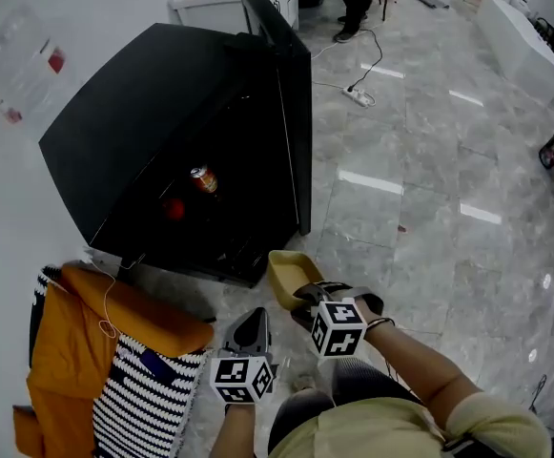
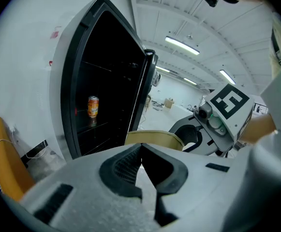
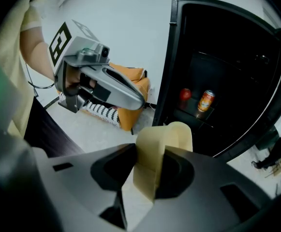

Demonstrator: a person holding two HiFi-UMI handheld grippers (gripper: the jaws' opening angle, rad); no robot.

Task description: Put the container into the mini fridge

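the right gripper is clamped on the wall of the tan container, held out in front of the open mini fridge. the left gripper, jaws together and empty, hangs before the fridge too. an orange can stands inside it.

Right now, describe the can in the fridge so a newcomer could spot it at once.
Find the black mini fridge standing open on the grey marble floor. In its dark inside stands an orange drink can, upright. Unlike the small round red thing beside it, it is tall, cylindrical and silver-topped.
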